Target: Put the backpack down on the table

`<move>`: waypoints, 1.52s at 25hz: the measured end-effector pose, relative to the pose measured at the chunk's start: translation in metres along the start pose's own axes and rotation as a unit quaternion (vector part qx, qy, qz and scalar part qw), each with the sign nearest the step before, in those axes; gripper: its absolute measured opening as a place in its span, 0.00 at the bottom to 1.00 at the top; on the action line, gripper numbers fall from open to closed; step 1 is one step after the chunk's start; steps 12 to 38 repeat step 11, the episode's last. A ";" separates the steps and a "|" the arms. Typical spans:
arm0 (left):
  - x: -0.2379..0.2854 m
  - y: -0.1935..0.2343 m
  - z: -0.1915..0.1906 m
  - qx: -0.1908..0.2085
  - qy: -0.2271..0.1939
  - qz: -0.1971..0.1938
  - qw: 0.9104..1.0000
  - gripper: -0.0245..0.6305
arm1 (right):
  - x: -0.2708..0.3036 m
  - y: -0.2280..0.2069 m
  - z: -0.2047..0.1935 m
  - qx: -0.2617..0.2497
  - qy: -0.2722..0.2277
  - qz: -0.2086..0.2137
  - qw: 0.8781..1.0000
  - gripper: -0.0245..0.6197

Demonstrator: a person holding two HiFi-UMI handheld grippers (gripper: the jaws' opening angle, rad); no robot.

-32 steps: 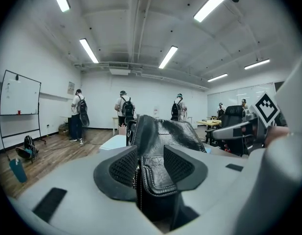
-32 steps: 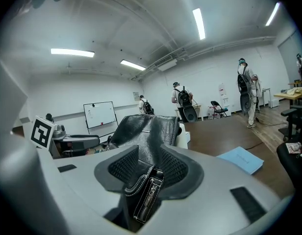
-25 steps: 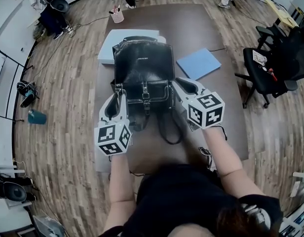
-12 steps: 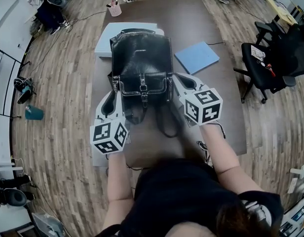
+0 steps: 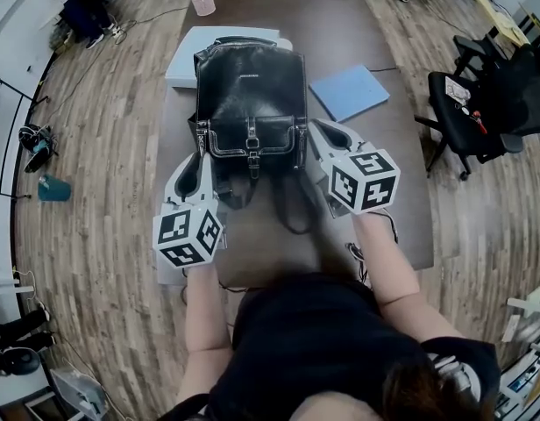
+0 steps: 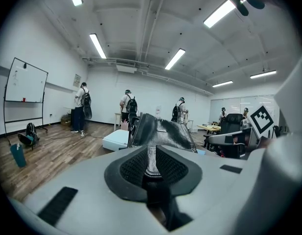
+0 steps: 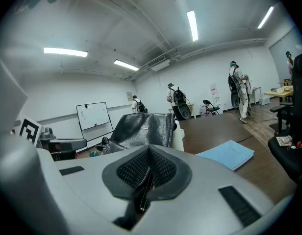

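A black leather backpack (image 5: 251, 95) lies flap-up on the brown table (image 5: 388, 182), its straps trailing toward me. My left gripper (image 5: 202, 159) is at its near left corner, with its jaws closing on a pale strip of the bag's edge (image 6: 151, 161). The pads press on that strip. My right gripper (image 5: 320, 135) is at the near right corner, shut on a stitched black edge of the bag (image 7: 144, 182). The backpack's body rises beyond the jaws in the left gripper view (image 6: 163, 131) and in the right gripper view (image 7: 141, 126).
A flat white box (image 5: 193, 53) lies under the backpack's far end. A blue folder (image 5: 350, 91) lies to its right, and a pink pen cup (image 5: 202, 4) stands at the table's far end. A black office chair (image 5: 480, 103) is on the right. A teal bottle (image 5: 53, 189) stands on the floor at left.
Both grippers' jaws have closed in on the backpack's near corners. The bag now sits a little farther up the table in the head view.
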State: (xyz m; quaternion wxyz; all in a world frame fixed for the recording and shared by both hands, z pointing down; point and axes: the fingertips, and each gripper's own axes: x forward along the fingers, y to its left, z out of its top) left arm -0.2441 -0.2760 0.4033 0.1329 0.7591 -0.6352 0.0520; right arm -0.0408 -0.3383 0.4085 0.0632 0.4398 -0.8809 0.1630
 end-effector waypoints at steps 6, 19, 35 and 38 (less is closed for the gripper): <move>-0.005 0.008 -0.002 -0.004 0.006 0.015 1.000 0.12 | -0.001 0.004 -0.002 -0.005 0.003 0.003 1.000 0.06; -0.006 0.008 0.001 -0.009 -0.003 0.007 1.000 0.12 | 0.003 0.005 -0.004 -0.007 0.007 0.006 1.000 0.06; -0.006 0.008 0.001 -0.009 -0.003 0.007 1.000 0.12 | 0.003 0.005 -0.004 -0.007 0.007 0.006 1.000 0.06; -0.006 0.008 0.001 -0.009 -0.003 0.007 1.000 0.12 | 0.003 0.005 -0.004 -0.007 0.007 0.006 1.000 0.06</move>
